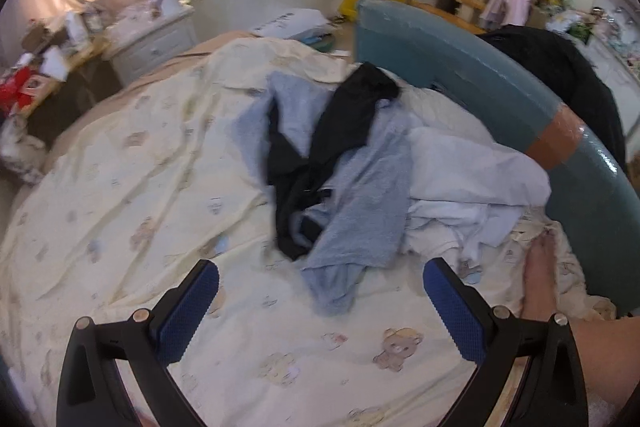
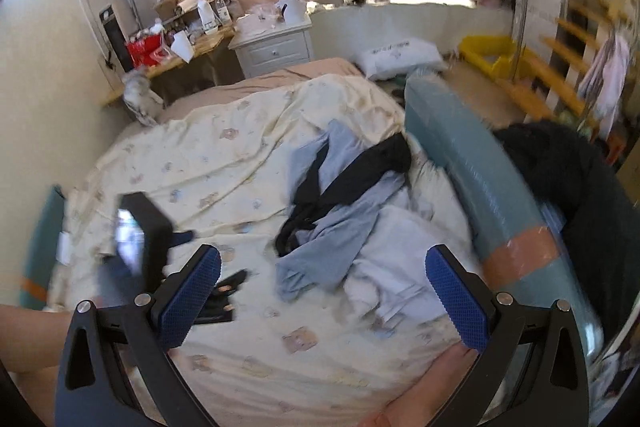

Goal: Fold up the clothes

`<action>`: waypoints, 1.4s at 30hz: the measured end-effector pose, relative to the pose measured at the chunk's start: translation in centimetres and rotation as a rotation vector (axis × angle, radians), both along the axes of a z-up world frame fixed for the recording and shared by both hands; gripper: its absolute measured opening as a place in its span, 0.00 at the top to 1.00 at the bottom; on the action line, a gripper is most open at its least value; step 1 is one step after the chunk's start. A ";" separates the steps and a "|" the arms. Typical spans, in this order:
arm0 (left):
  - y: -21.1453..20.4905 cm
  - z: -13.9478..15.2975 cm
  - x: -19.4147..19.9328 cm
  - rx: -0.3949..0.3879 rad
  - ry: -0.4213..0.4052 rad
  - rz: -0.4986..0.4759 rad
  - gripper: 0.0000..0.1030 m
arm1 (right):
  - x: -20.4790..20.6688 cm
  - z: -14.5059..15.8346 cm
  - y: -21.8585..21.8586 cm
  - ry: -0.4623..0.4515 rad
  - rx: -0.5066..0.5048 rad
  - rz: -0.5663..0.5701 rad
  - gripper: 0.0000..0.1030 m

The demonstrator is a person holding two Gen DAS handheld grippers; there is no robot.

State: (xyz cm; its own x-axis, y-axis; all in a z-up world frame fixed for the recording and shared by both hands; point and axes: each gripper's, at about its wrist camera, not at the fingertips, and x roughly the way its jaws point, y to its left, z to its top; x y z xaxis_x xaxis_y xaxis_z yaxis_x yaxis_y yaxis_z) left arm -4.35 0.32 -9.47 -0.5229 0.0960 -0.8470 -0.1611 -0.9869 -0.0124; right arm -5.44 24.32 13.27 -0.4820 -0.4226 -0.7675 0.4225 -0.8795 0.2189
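The clothes [image 1: 344, 167] lie in a loose, rumpled heap on the bed [image 1: 120, 167], far right beside the teal bed rail [image 1: 500, 79], none visibly folded. Left gripper [image 1: 320, 303] and right gripper [image 2: 323, 291] hover nearer, both spread wide and empty, so the pile awaits folding.

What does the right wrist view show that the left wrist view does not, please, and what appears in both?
Only the right wrist view shows the left gripper seen from outside, open, low over the sheet at the left, and the whole yellow bin on the floor.

Only the left wrist view shows a bare foot resting on the sheet beside the teal bed rail.

Both show the pile of clothes: a black garment draped across a light blue garment, with white clothes beside them, on the bear-print sheet.
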 end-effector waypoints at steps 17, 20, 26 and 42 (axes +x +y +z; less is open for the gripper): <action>-0.2 -14.3 -7.7 0.102 -0.122 -0.111 0.35 | -1.6 -0.8 4.0 -0.093 -0.127 -0.043 0.00; -0.3 -16.3 -8.9 0.109 -0.147 -0.127 0.59 | -2.2 -1.4 4.6 -0.115 -0.135 -0.059 0.00; 0.9 -17.3 -9.7 0.068 -0.173 -0.178 0.96 | -2.5 -1.8 5.1 -0.107 -0.110 -0.062 0.00; 3.0 1.5 -3.8 0.131 0.094 -0.246 0.97 | -3.8 -4.6 4.9 -0.024 0.159 -0.080 0.00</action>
